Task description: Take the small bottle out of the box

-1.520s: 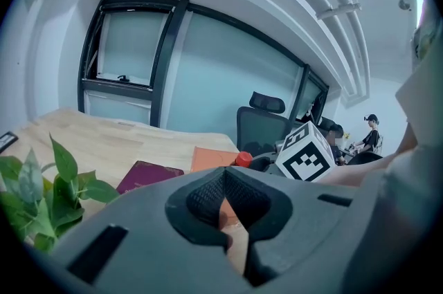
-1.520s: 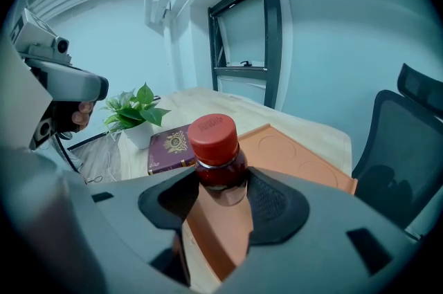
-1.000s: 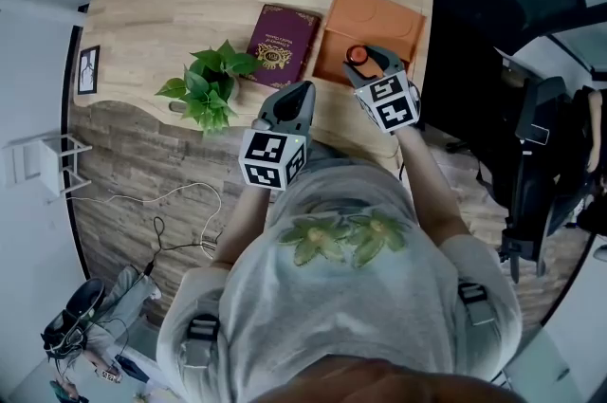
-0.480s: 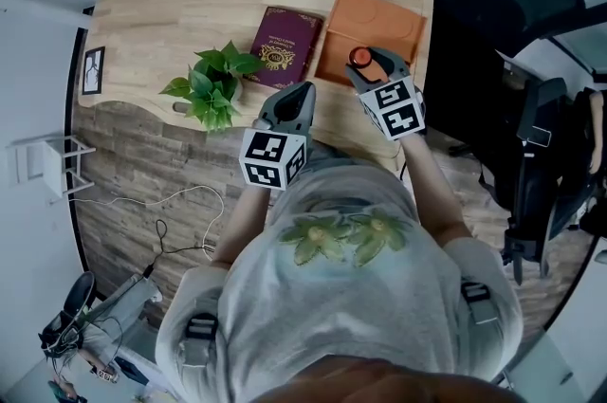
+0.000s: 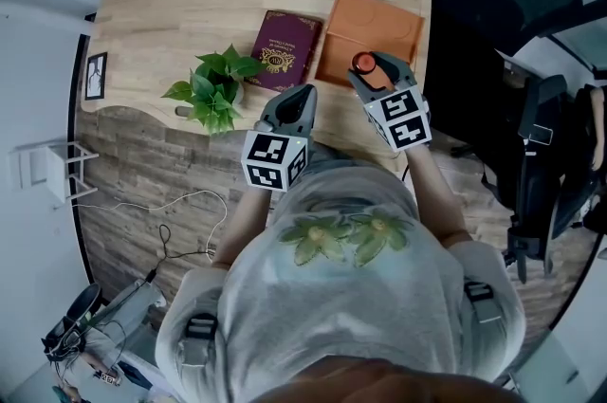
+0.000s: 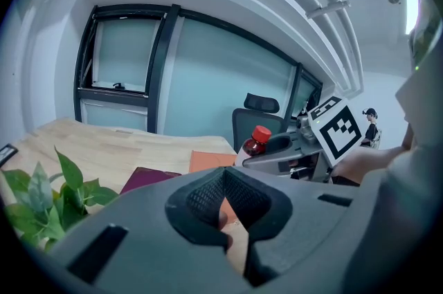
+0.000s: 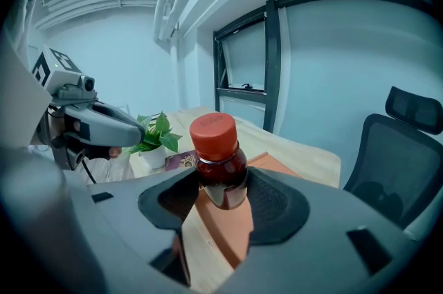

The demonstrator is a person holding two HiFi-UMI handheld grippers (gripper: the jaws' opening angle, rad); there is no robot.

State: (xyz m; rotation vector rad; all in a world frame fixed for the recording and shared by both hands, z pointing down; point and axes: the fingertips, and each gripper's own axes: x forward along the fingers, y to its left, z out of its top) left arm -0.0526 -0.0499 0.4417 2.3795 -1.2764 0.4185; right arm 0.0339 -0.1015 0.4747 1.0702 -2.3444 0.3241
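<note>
Right gripper (image 7: pixel 218 199) grips small bottle (image 7: pixel 216 140) above box (image 5: pixel 375 22), beside maroon book (image 5: pixel 283 47).

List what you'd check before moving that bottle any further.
1. Right gripper jaws closed on the bottle: ok.
2. Bottle upright, red cap on: ok.
3. Bottle held above the box, not inside it: ok.
4. Left gripper empty and apart from the bottle: ok.
5. Bare table to set it on: ok.
6. Plant and book well to the side of the bottle: ok.
</note>
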